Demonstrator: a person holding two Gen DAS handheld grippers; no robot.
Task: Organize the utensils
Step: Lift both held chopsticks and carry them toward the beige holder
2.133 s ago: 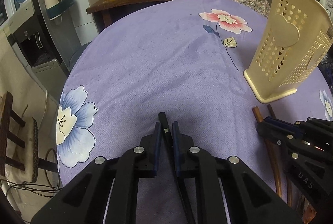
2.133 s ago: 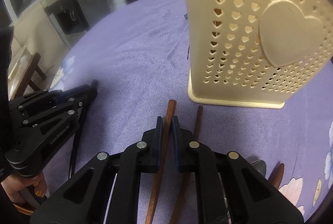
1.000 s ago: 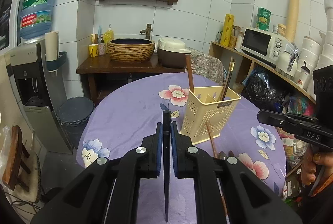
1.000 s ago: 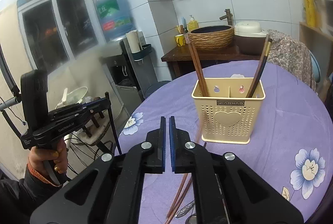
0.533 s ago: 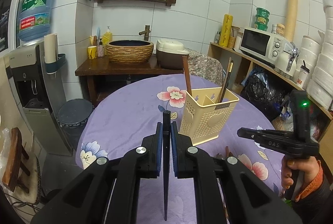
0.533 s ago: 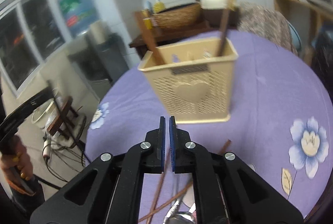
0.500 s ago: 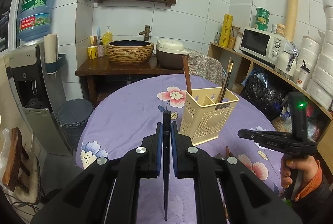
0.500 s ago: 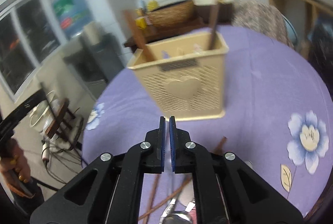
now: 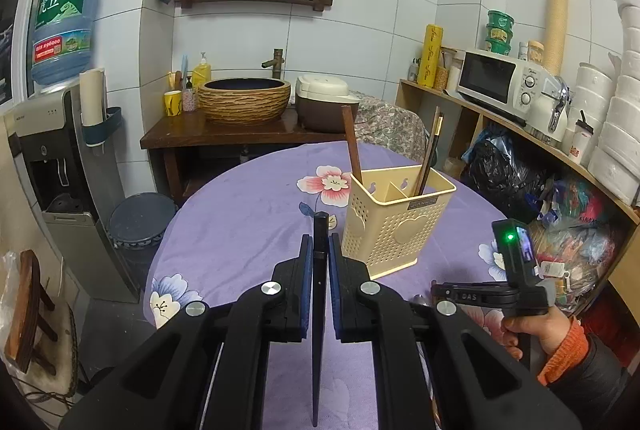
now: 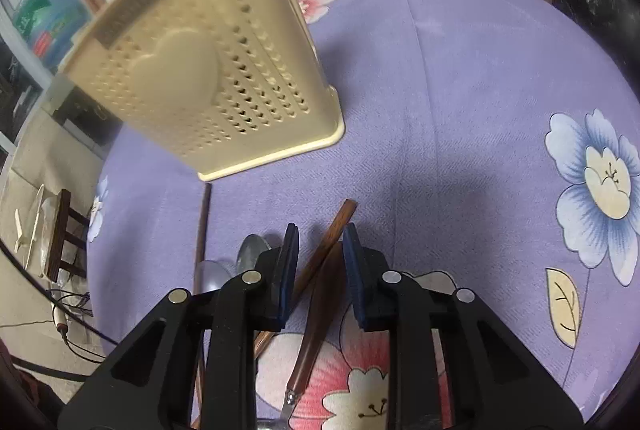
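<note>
My left gripper (image 9: 319,250) is shut on a dark chopstick (image 9: 320,230) and holds it upright above the purple table, just left of the cream utensil holder (image 9: 396,230). The holder has brown utensils standing in it. My right gripper (image 10: 318,244) is open and low over the table, its pads on either side of a brown wooden handle (image 10: 328,242). A second brown chopstick (image 10: 202,226) and metal spoons (image 10: 248,256) lie to its left. The holder (image 10: 192,70) stands just beyond. The right gripper also shows in the left wrist view (image 9: 440,288).
The round table has a purple flowered cloth (image 10: 480,70). Behind it stand a wooden counter with a basket sink (image 9: 244,104), a water dispenser (image 9: 52,150), a bin (image 9: 140,218) and a shelf with a microwave (image 9: 500,86). A wooden stool (image 9: 24,306) is left.
My right gripper has dropped to the table by the holder and opened around the brown handle. My left gripper has stayed raised, still shut on the dark chopstick.
</note>
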